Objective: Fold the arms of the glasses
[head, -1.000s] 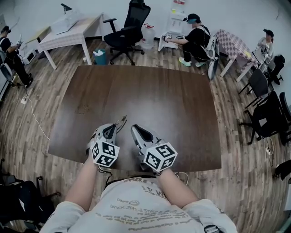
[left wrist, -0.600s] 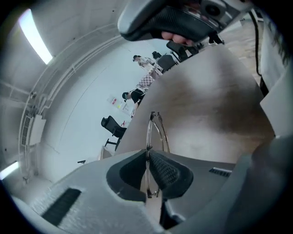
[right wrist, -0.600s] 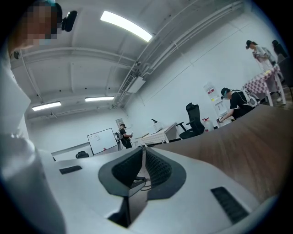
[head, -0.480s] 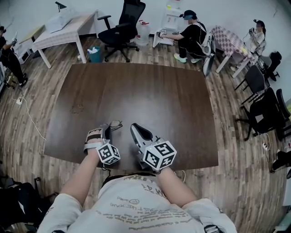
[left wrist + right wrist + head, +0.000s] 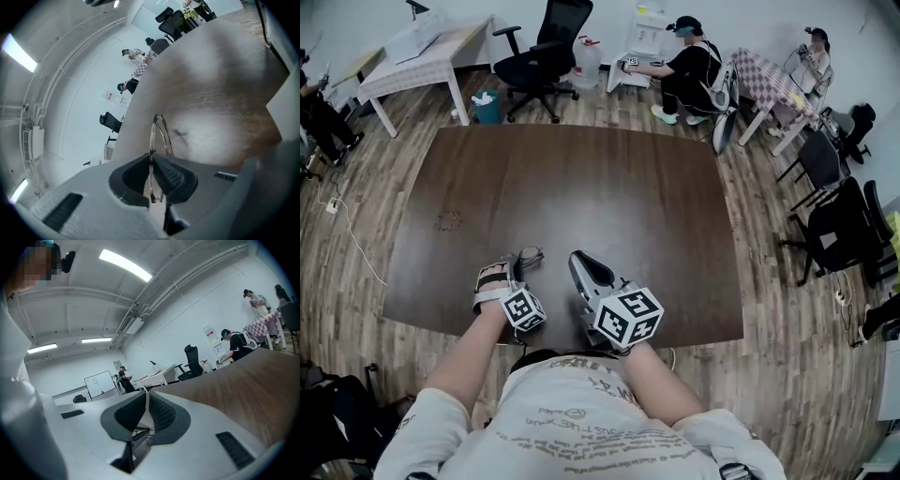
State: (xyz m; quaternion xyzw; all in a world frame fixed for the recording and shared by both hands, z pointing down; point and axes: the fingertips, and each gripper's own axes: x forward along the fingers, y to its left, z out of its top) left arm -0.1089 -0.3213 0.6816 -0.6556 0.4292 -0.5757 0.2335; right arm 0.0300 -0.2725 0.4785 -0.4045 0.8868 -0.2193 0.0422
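Note:
The glasses [image 5: 530,254] are thin wire-framed and stick out ahead of my left gripper [image 5: 517,269], low over the brown table [image 5: 581,187] near its front edge. In the left gripper view the frame [image 5: 158,133] runs edge-on between the dark pads [image 5: 168,176], and the left gripper [image 5: 152,159] is shut on it. My right gripper [image 5: 584,266] hovers just to the right, pointing almost level across the table. In the right gripper view its pads [image 5: 159,411] nearly meet with nothing between them at the right gripper [image 5: 146,397].
Behind the table stand a black office chair [image 5: 542,56], a blue bin [image 5: 486,106] and a white desk [image 5: 417,52]. People sit or crouch at the back [image 5: 689,66] and far left. More dark chairs [image 5: 839,220] stand to the right.
My left gripper has sunk toward the table and rolled, carrying the glasses with it. The right gripper has shifted only slightly.

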